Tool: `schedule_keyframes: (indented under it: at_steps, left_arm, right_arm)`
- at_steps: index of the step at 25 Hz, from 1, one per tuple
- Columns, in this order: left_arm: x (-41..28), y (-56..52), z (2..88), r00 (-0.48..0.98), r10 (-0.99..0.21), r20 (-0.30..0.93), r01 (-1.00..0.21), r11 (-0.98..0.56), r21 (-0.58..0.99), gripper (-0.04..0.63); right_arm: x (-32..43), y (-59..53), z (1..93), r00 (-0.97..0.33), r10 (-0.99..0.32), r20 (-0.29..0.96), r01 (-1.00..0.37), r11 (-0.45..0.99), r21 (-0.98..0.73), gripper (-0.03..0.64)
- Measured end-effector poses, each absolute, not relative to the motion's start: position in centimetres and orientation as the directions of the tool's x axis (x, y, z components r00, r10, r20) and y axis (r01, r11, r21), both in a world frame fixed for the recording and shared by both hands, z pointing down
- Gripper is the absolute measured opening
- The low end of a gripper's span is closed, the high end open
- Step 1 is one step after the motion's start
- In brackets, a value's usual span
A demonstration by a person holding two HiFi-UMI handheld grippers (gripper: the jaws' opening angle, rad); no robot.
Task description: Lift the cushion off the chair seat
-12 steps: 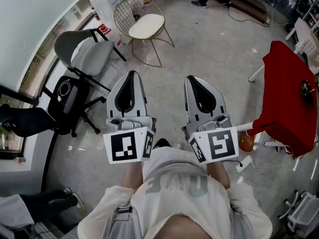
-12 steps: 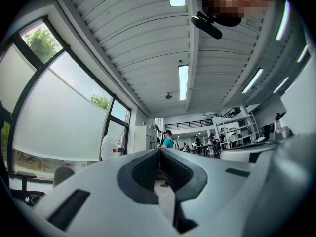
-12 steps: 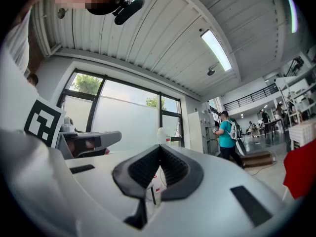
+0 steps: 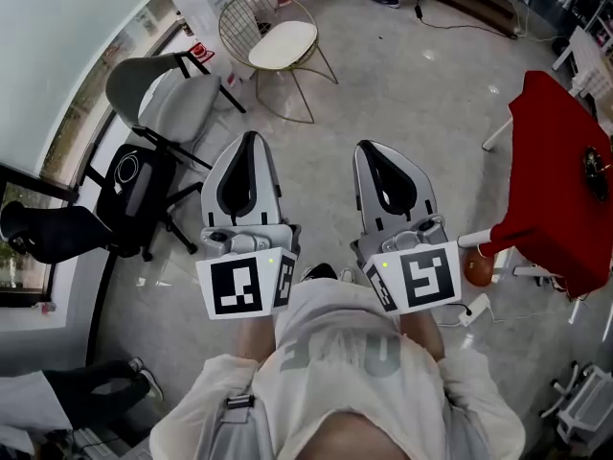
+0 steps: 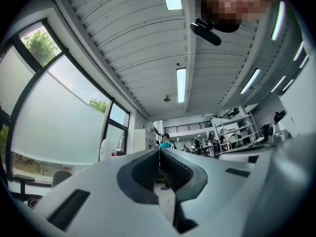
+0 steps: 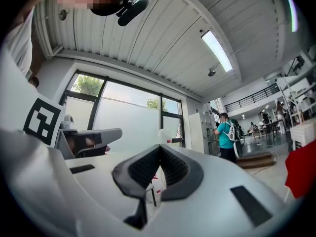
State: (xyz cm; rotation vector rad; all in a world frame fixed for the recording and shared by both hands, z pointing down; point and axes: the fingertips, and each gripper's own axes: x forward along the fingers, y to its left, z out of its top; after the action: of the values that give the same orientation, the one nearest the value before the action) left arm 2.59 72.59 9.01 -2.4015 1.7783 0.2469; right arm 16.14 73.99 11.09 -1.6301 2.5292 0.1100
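Cushion (image 4: 283,44) on the seat of the wire chair (image 4: 247,12), top of frame, left of centre. Below-left of it a folding chair (image 4: 165,92), then an office chair (image 4: 132,195) at the left edge. Draped table (image 4: 560,175) at the right edge. Left gripper (image 4: 251,140) and right gripper (image 4: 370,149) side by side at mid-frame, well apart from the cushion.

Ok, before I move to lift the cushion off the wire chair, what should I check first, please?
1. Cushion lies on the wire chair seat: ok.
2. Left gripper empty, jaws together: ok.
3. Right gripper empty, jaws together: ok.
4. Jaws open for a grasp: not ok, both are shut.
5. Grippers within reach of the cushion: not ok, it is well ahead of them.
6. Cushion loose or tied to the seat: cannot tell.
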Motion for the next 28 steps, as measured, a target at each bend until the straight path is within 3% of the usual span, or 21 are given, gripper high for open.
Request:
schedule_keyframes:
  at_steps: [8,19,28]
  left_arm:
    - [1.9,71.6,9.7,0.264,-0.948,-0.18,-0.965,-0.26,-0.044,0.015]
    - [-1.6,68.8,12.0,0.16,-0.98,-0.12,-0.987,-0.163,0.016,0.014]
    - [-3.2,58.5,16.6,0.136,-0.985,-0.104,-0.985,-0.146,0.091,0.014]
  right_arm:
    - [17.6,72.5,12.0,-0.355,-0.923,-0.147,-0.925,0.37,-0.087,0.017]
    - [16.9,68.3,15.1,-0.414,-0.905,-0.094,-0.883,0.425,-0.2,0.017]
    - [16.9,58.4,19.0,-0.403,-0.914,-0.036,-0.901,0.404,-0.16,0.017]
